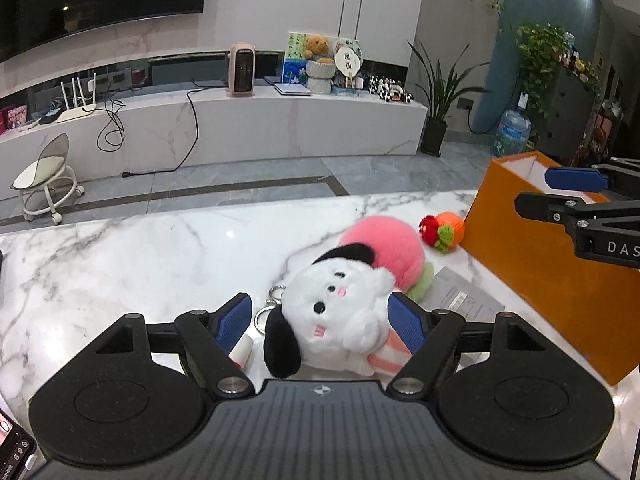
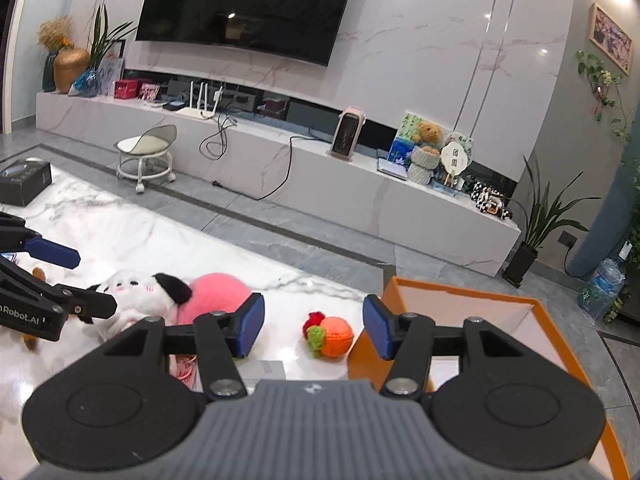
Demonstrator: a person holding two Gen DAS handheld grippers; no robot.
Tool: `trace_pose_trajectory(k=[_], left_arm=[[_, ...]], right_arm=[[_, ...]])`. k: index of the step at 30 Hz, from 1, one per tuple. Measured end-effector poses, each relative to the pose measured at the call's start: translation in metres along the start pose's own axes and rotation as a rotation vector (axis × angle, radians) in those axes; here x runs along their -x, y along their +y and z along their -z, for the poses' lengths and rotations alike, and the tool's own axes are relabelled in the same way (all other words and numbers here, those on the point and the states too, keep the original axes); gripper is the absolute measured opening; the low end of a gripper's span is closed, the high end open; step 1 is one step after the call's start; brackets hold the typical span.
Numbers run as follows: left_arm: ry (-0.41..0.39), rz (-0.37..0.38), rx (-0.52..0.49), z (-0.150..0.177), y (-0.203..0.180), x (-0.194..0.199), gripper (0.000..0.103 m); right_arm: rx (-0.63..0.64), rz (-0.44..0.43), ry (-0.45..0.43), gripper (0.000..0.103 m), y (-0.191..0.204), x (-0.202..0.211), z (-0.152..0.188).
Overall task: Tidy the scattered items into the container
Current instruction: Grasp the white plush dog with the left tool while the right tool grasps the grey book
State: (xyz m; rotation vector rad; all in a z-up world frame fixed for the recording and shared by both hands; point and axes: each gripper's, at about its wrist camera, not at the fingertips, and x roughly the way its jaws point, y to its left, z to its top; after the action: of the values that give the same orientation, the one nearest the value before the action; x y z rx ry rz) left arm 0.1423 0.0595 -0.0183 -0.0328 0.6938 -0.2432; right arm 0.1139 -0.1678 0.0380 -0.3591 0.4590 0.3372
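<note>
1. Left gripper (image 1: 322, 326): jaws wide apart, straddling the white plush dog (image 1: 340, 316); the right-hand blue pad just at or touching the plush's flank, the left-hand pad clear of it, no squeeze visible.
2. White plush dog: lying on the marble table (image 1: 120, 260), black ears, pink cheeks, a metal keyring (image 1: 270, 308) at its left side.
3. Just behind the dog and touching it: a pink round plush (image 1: 386, 246) with a green base.
4. Beyond that, near the box wall: a small orange crocheted fruit (image 1: 446, 230) with a red and green top, apart from the pink plush.
5. Right of the dog: a grey leaflet (image 1: 460, 294) flat on the table, beside the orange box (image 1: 532, 276).
6. Right gripper (image 2: 314, 326): jaws parted, nothing between the pads, hovering over the near-left corner of the orange box, right-hand pad above its rim.
7. Seen through the gap of the right gripper: the crocheted fruit on the table, just left of the box.
8. Orange box interior: pale, open-topped; contents not discernible.
9. Further out: a black box (image 2: 24, 180) at the table's far-left edge, a white stool (image 2: 146, 156) on the floor, a television (image 2: 248, 4) on the wall.
</note>
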Motion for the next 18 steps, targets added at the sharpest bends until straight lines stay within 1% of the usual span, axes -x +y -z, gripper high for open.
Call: trace_pose_trajectory(k=[3,7,10,11,12,14,18], left_arm=[[0.014,0.017,-0.012,0.002,-0.002,-0.006,0.088],[0.027,0.044,-0.009,0.002,-0.006,-0.013,0.088],[0.032,0.052,-0.003,0.002,-0.007,-0.018,0.089],[0.030,0.055,0.000,0.002,-0.007,-0.019,0.089],[0.030,0.057,0.006,0.001,-0.007,-0.020,0.089],[0.033,0.064,0.021,0.000,-0.005,-0.023,0.090],[0.044,0.076,0.052,-0.002,-0.002,-0.029,0.096]], right_arm=[[0.002,-0.019,0.018,0.059,0.002,-0.005,0.002],[-0.019,-0.065,0.050,0.059,0.005,-0.012,0.008],[0.001,-0.074,0.073,0.059,0.009,-0.017,0.011],[0.006,-0.079,0.090,0.063,0.011,-0.019,0.013],[0.011,-0.085,0.117,0.071,0.011,-0.022,0.016],[0.017,-0.098,0.170,0.073,0.014,-0.029,0.023],[0.009,-0.141,0.244,0.074,0.018,-0.043,0.036]])
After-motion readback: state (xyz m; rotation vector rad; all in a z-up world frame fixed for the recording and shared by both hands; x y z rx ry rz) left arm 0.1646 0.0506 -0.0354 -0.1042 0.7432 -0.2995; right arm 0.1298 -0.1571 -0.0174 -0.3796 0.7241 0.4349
